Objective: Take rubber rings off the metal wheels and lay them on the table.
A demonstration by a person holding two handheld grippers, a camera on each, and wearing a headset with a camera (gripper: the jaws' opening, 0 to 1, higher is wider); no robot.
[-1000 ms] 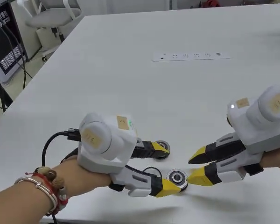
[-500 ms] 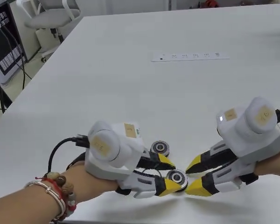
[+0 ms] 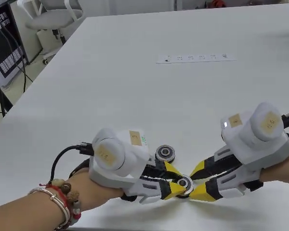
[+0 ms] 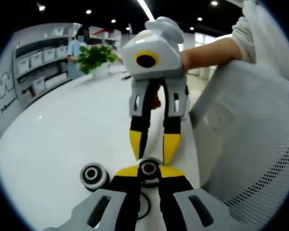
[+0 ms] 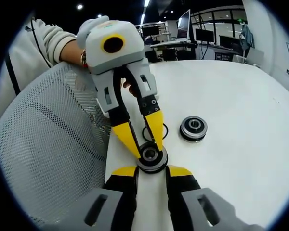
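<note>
**Left tongs** (image 4: 149,172): set narrow, yellow tips closed on either side of a metal wheel (image 3: 184,183), which is held low over the counter (image 3: 183,96) near its front edge.

**Right tongs** (image 5: 151,172): pointed tip to tip at the left pair, set at about the wheel's width, with the tips at the wheel's rim. Whether they grip it cannot be told.

**Loose rubber ring** (image 5: 164,131): thin and black, lying flat on the counter under the left tongs and partly hidden by them.

**Second metal wheel** (image 3: 164,153): flat on the counter just beside the left tongs, apart from the held wheel.

**Left wrist**: beaded and metal bracelets (image 3: 55,198); a black cable runs from the gripper body.

**White socket strip** (image 3: 196,58): far across the counter, well apart from everything else.

**Mesh chair back** (image 5: 53,144): at the counter's near edge.

**Swivel chair** (image 3: 48,19): beyond the far left corner.
</note>
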